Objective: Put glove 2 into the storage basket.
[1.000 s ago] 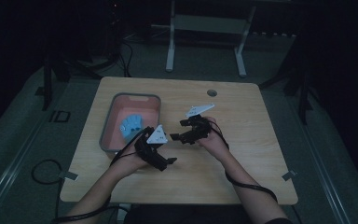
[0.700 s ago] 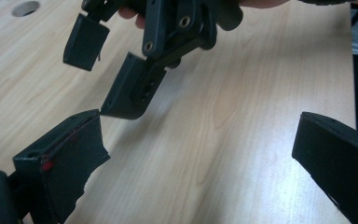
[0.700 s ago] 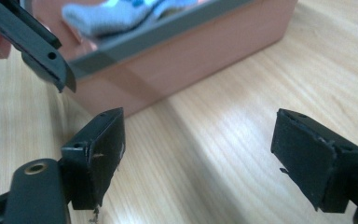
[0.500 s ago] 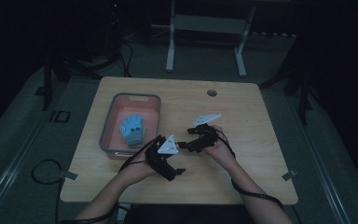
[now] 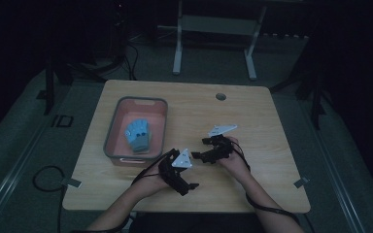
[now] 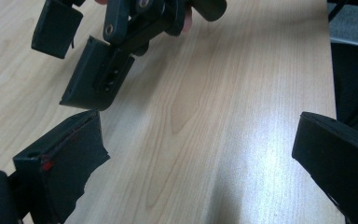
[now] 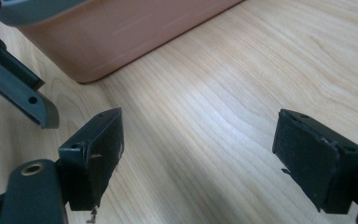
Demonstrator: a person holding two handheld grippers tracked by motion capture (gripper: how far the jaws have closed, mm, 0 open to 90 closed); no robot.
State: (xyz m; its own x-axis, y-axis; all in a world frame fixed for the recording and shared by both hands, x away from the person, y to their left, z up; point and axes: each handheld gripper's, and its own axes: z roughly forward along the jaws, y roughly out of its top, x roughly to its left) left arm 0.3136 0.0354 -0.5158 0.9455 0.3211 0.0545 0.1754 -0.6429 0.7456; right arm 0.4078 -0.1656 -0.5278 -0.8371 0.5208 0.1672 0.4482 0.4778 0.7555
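Item 1 – left gripper [image 6: 200,154]: jaws wide apart, nothing betw. them; bare wood beneath. In high view it sits at [image 5: 187,184], near the front edge of the table [image 5: 272,121], held by the person's left hand [image 5: 158,177].

Item 2 – right gripper [image 7: 196,154]: jaws also spread, empty, bare wood betw. them. High view puts it at [image 5: 196,156], held by the right hand [image 5: 233,158], jaws pointing toward the person's left, i.e. toward the bin. Its jaws show close in front of the left gripper's camera at [image 6: 70,60]; the two grippers are just beside each other, apart, not touching.

Item 3 – blue object [image 5: 139,135]: pale blue, hand-like shape, lying inside the pink bin [image 5: 119,153], toward its near half. Long axis approx. front-to-back, along the bin's length. Detail too dim to tell more.

Item 4 – pink bin, grey rim: on table's left part; its wall shows just ahead of the right gripper at [image 7: 121,37].

Relation that counts: blue object lies to the left and farther back from both grippers, over the bin's rim. Left gripper's hand is on the bin's side; right gripper's jaws face it. Judgement: either could reach; the move needs a lift over the rim, then down.
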